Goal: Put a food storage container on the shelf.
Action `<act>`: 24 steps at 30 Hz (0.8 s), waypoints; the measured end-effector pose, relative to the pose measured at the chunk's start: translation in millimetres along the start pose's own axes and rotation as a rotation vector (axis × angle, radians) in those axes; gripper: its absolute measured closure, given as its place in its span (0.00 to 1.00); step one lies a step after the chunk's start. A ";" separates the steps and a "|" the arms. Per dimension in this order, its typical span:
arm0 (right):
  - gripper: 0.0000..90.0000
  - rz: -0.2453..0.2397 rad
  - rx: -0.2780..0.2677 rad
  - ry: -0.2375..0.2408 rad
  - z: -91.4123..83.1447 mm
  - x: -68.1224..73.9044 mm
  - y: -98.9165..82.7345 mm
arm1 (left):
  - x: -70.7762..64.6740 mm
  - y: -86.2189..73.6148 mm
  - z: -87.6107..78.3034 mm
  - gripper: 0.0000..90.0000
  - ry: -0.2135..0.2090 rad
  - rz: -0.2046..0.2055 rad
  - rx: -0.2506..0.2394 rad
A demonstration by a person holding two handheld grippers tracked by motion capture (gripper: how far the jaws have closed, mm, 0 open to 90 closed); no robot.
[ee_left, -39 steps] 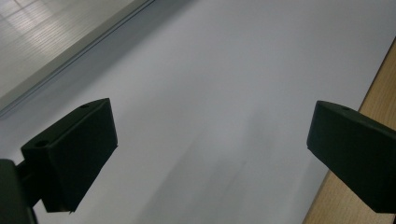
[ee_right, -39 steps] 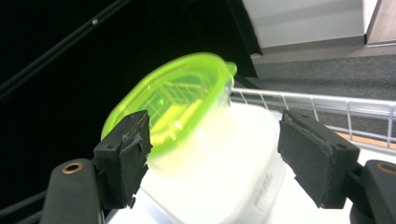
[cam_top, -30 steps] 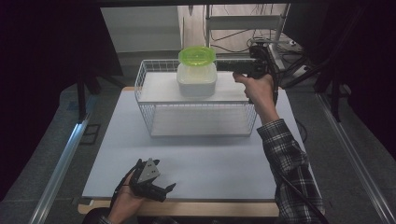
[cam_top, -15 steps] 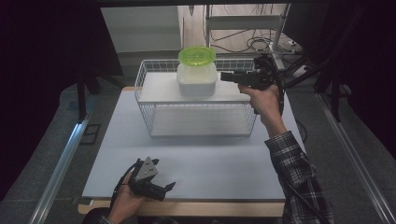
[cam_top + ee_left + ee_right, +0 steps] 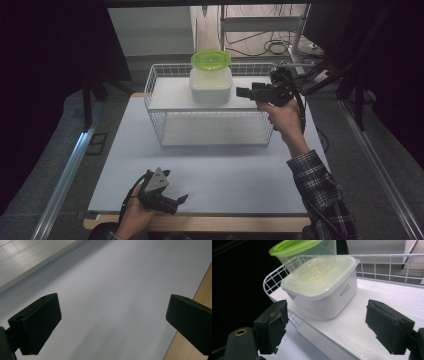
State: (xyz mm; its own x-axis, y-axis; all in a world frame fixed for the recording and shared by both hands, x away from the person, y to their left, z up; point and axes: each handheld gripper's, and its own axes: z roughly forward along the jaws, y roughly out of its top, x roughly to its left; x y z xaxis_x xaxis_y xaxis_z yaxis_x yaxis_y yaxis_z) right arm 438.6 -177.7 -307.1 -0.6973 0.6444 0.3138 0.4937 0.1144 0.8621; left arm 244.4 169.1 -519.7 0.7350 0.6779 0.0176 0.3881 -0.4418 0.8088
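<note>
High view: a white square plastic tub with a translucent lid (image 5: 210,86) sits on the white shelf of a wire basket (image 5: 161,95) at the far edge of the pale surface (image 5: 240,170), a clear round container with a lime-green lid (image 5: 210,59) stacked on top. The right tongs (image 5: 243,92) hover just right of the tub. The left tongs (image 5: 181,200) rest near the front edge.

Left gripper view: jaws apart, nothing between them.

Right gripper view: jaws have just been opening, nothing between them. The tub (image 5: 322,287) lies ahead; centre on it, approach level and grip below the lid rim, likely sparing the stack a tip.

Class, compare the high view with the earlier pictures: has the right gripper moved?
Yes. Against the fixed wire basket, the right gripper has sunk a little and drawn back rightward from the white container. Its jaws have been opening, nothing between them.
</note>
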 end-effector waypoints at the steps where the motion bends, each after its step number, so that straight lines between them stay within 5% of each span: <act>1: 0.20 -0.008 0.003 -0.004 -0.4 1.5 -1.3 | 0.4 0.0 -0.1 0.00 -0.002 -0.004 0.002; 24: 0.10 -0.147 0.016 -0.055 -3.8 25.7 -45.8 | -0.8 0.3 0.8 0.00 -0.011 -0.008 -0.001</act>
State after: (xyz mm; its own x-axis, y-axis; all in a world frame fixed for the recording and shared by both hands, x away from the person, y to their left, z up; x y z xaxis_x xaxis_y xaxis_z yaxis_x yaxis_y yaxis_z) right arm 396.1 -169.3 -337.1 -0.7331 0.6606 0.1618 0.3967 0.2221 0.8907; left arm 244.4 167.9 -519.9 0.7381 0.6747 0.0046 0.3934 -0.4358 0.8095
